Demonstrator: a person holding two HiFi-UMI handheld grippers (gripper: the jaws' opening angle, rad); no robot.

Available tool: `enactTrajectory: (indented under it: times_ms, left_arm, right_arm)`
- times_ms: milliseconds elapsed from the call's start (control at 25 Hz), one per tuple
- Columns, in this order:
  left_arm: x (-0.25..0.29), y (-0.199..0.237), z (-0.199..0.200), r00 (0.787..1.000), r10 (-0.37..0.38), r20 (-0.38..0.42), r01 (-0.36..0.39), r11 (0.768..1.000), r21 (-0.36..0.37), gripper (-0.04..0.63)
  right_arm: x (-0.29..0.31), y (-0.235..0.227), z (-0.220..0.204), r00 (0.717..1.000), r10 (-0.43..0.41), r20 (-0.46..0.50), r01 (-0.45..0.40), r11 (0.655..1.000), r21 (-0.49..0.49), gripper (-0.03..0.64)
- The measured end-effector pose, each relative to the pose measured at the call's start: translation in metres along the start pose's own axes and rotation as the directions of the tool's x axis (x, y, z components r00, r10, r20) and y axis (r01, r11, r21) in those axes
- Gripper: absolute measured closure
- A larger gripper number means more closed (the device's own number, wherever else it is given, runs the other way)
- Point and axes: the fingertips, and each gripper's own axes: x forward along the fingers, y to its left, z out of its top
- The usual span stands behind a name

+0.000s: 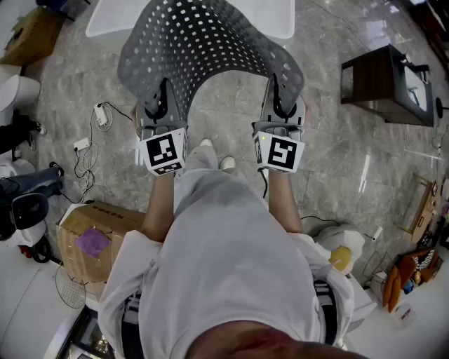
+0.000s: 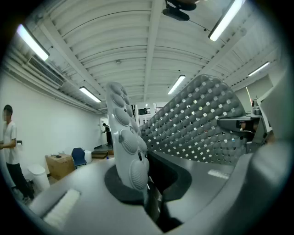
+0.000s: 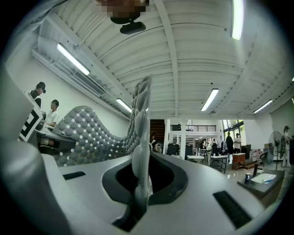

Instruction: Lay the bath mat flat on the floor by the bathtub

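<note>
two claws, both clenched on the bath mat (image 1: 203, 49): the left gripper (image 1: 163, 104) pinches one near corner and the right gripper (image 1: 279, 104) the other. each gripper view shows the mat's edge standing up out of the closed jaws, w/ round cup-like bumps on it at the left.

why held so (my read): a corner in each claw, hands apart, keeps the floppy sheet spread and stops it folding on itself, so it can go down in one piece. the near edge isn't taut tho; it arches away from the person btwn the two grips.

where: the mat is in the air, none of it laid yet as far as i can see. it's in front of the person's feet, above the grey floor (image 1: 337, 154), reaching toward the white bathtub (image 1: 280, 21) at the top of the head view.

pointing: the gripped edge runs side to side, roughly along the tub's rim, and the sheet spreads fwd toward the tub. it's bowed and foreshortened, so can't tell which way its long axis runs.
</note>
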Motion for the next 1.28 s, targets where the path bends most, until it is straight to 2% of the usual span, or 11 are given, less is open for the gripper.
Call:
enactTrajectory:
  times_ms: [240, 400, 560, 1080, 1280]
  left_arm:
    - [-0.024, -0.025, 0.020, 0.998, -0.060, 0.025, 0.059, 0.998, 0.014, 0.583]
    - [-0.031, -0.031, 0.031, 0.995, -0.083, 0.063, 0.081, 0.996, 0.026, 0.582]
    - [-0.040, -0.031, 0.031, 0.993, -0.102, 0.056, 0.101, 0.994, 0.030, 0.582]
    - [-0.065, -0.052, 0.021, 0.996, -0.085, 0.041, 0.083, 0.996, 0.045, 0.581]
    - [-0.059, -0.047, 0.006, 0.996, -0.086, 0.023, 0.086, 0.996, 0.037, 0.581]
  right_arm:
    - [-0.044, -0.016, 0.003, 0.997, -0.069, -0.021, 0.070, 0.997, 0.042, 0.601]
    - [-0.061, -0.018, 0.007, 0.996, -0.089, -0.007, 0.090, 0.995, 0.046, 0.601]
    - [-0.073, -0.014, 0.010, 0.995, -0.099, -0.010, 0.099, 0.994, 0.055, 0.600]
    - [-0.102, -0.023, -0.003, 0.998, -0.057, -0.014, 0.057, 0.998, 0.033, 0.600]
    - [-0.104, -0.023, -0.019, 0.996, -0.075, -0.043, 0.076, 0.997, 0.027, 0.600]
